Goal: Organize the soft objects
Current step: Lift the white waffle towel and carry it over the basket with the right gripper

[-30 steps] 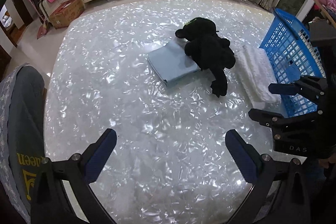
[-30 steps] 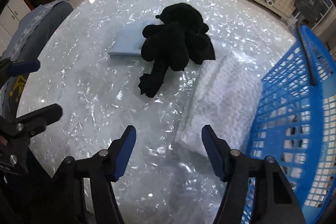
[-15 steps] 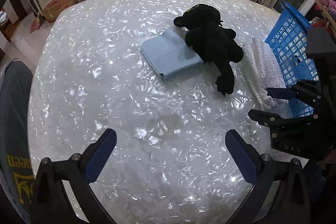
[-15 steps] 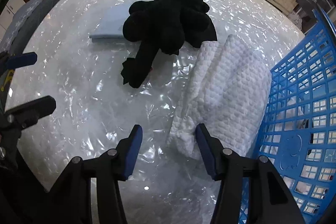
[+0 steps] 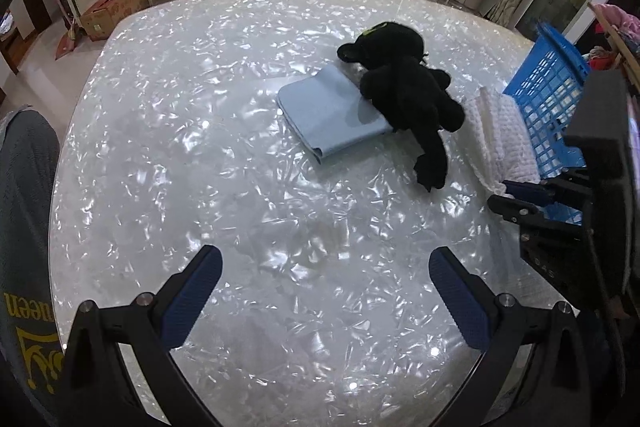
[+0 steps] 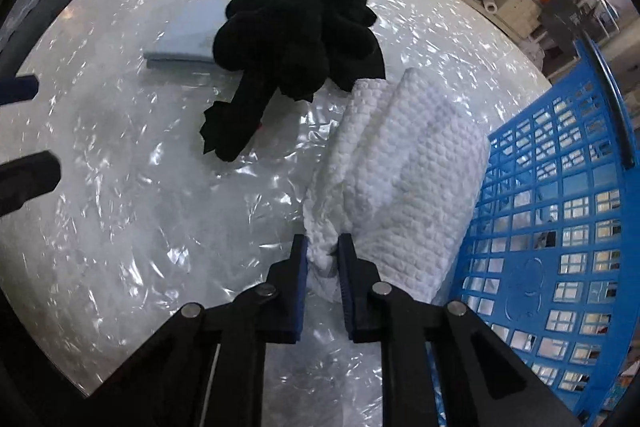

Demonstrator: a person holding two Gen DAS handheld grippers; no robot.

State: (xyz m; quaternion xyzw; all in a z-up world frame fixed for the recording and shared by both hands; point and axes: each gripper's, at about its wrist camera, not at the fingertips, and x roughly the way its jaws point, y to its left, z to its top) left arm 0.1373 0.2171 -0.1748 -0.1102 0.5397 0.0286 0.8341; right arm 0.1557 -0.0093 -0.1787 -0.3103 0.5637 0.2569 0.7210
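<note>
Now R tongs [image 6: 322, 259] just closed, pinching white towel [image 6: 404, 163] corner.

Sharp, bright overhead glare, fisheye-warped dark edges.

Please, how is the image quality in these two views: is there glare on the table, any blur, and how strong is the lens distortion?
Left wrist view: sharp; the shiny table throws many white glints; its far edge bows from the fisheye; corners are black. Right wrist view: also sharp, with the same glints; the black plush toy is so dark that it loses detail, while the white towel keeps its weave; the blue basket curves strongly.
</note>
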